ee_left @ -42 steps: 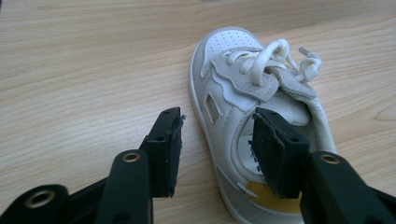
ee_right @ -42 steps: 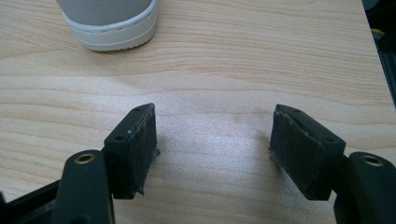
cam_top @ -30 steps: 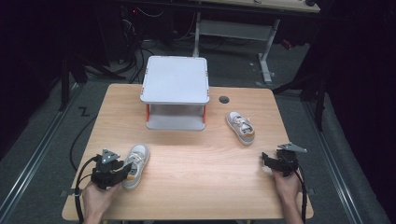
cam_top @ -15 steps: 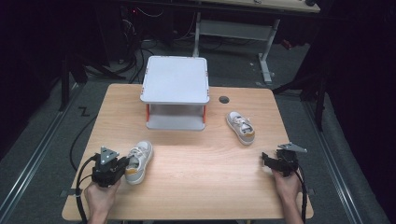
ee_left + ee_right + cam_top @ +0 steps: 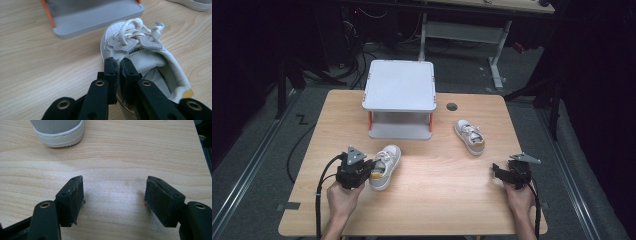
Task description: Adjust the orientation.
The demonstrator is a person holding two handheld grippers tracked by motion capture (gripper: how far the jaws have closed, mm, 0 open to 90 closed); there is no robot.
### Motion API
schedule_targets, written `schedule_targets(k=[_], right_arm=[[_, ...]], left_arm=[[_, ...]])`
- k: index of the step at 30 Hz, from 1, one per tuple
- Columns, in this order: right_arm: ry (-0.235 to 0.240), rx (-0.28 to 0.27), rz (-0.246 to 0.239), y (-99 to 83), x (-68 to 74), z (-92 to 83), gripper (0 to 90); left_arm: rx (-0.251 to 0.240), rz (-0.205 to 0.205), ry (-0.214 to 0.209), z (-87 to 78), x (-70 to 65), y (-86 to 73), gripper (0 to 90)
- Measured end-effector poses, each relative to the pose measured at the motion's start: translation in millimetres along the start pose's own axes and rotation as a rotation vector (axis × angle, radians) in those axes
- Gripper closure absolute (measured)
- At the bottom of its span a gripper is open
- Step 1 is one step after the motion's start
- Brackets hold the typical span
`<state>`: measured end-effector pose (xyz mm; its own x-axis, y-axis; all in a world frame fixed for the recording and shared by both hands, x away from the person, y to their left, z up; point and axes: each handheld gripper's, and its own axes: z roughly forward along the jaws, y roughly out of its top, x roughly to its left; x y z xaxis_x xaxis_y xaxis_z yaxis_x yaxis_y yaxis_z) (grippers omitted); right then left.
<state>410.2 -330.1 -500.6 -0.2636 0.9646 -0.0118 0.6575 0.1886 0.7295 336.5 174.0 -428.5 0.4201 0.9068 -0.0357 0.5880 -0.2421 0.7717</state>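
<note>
Near edge first: left gripper [image 5: 371,169] is clamped on the side wall of the near shoe [image 5: 384,166], pinching collar fabric just beside the tongue; pads [image 5: 110,75] squeezed nearly together w/ only thin fabric between, so that's a real grip, not a touch. Jaws have just been closing, shoe wall between them. Grabbing the rim prob makes sense: it's the only thin edge the jaws can bite, and the toe stays pointed at the rack [image 5: 400,99] for a straight slide-in. Shoe sits in front of the rack, slightly left of its lower shelf, near but not touching; can't tell if the sole is off the table [image 5: 442,200] yet. Right gripper [image 5: 501,173] rests well right of the rack near the front-right table corner, jaws spread wide, nothing between the pads [image 5: 75,200], just bare wood; looks parked, waiting its turn. Farther out, the second shoe [image 5: 470,136] lies right of the rack, toe toward the front, apart from both grippers. Rack at the rear centre, top and lower shelf both bare afaict.
</note>
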Motion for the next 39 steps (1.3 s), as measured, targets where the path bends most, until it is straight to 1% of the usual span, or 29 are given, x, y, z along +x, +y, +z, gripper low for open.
schedule_targets(k=[4, 6, 9, 10, 11, 13, 16, 17, 20, 21, 22, 24, 25, 26, 28, 29, 31, 33, 38, 39], right_arm=[[-0.002, 0.000, 0.001, 0.0, 0.1, 0.0, 31.4], [-0.002, 0.000, 0.001, -0.1, 0.1, 0.0, 31.4], [-0.003, 0.000, 0.000, -0.1, 0.0, 0.0, 31.4], [-0.003, 0.000, 0.001, -0.1, 0.2, 0.0, 31.4], [-0.003, 0.000, 0.001, -0.1, 0.2, 0.0, 31.4], [-0.003, -0.001, 0.001, -0.1, 0.1, 0.0, 31.4], [-0.003, -0.001, 0.001, -0.1, 0.1, 0.0, 31.3], [-0.003, -0.001, 0.001, -0.1, 0.1, 0.0, 31.3], [-0.003, -0.001, 0.000, -0.1, 0.1, 0.0, 31.2], [-0.003, -0.001, 0.001, -0.1, 0.1, 0.0, 31.2], [-0.003, -0.001, 0.001, -0.1, 0.1, 0.0, 31.2], [-0.003, -0.001, 0.000, -0.1, 0.1, 0.0, 31.2], [-0.003, -0.001, 0.000, -0.1, 0.1, 0.0, 31.1], [-0.003, -0.001, 0.000, -0.1, 0.2, 0.0, 31.1], [-0.002, -0.001, 0.001, -0.1, 0.1, 0.0, 31.1], [-0.002, -0.001, 0.001, -0.1, 0.1, 0.0, 31.1], [-0.002, -0.001, 0.001, -0.1, 0.0, 0.0, 31.1], [-0.001, -0.001, 0.001, -0.1, -0.1, 0.0, 31.0], [0.002, -0.001, 0.001, 0.0, -0.4, 0.0, 31.0], [0.003, -0.002, 0.000, 0.1, -0.6, 0.1, 31.1]], left_arm=[[0.007, 0.010, -0.018, 8.9, -7.9, 7.7, 84.4], [0.012, 0.017, -0.035, 14.0, -12.1, 11.7, 84.4], [0.026, 0.049, -0.045, 20.6, -20.6, 17.1, 84.5], [0.029, 0.056, -0.046, 22.7, -23.9, 18.7, 84.4], [0.029, 0.056, -0.046, 22.7, -23.9, 18.7, 84.4], [0.035, 0.072, -0.064, 30.1, -30.9, 23.3, 84.4], [0.040, 0.070, -0.076, 38.4, -36.4, 27.1, 84.4], [0.041, 0.072, -0.075, 40.6, -37.9, 28.2, 84.4], [0.049, 0.091, -0.055, 48.5, -46.2, 32.7, 84.4], [0.049, 0.091, -0.055, 48.5, -46.2, 32.7, 84.4], [0.049, 0.084, -0.053, 53.7, -50.0, 35.8, 84.4], [0.048, 0.085, -0.052, 56.7, -51.7, 37.6, 84.4], [0.050, 0.087, -0.049, 59.8, -53.9, 39.5, 84.3], [0.054, 0.090, -0.036, 66.4, -58.9, 43.0, 84.3], [0.059, 0.094, -0.024, 72.9, -62.7, 45.4, 84.2], [0.059, 0.094, -0.024, 72.9, -62.7, 45.4, 84.2], [0.065, 0.087, -0.017, 82.4, -67.5, 47.4, 84.2], [0.073, 0.088, -0.014, 87.8, -70.6, 47.7, 84.2], [0.076, 0.099, 0.002, 90.6, -76.8, 48.9, 83.8], [0.101, 0.092, -0.011, 91.2, -79.0, 50.5, 83.2]])
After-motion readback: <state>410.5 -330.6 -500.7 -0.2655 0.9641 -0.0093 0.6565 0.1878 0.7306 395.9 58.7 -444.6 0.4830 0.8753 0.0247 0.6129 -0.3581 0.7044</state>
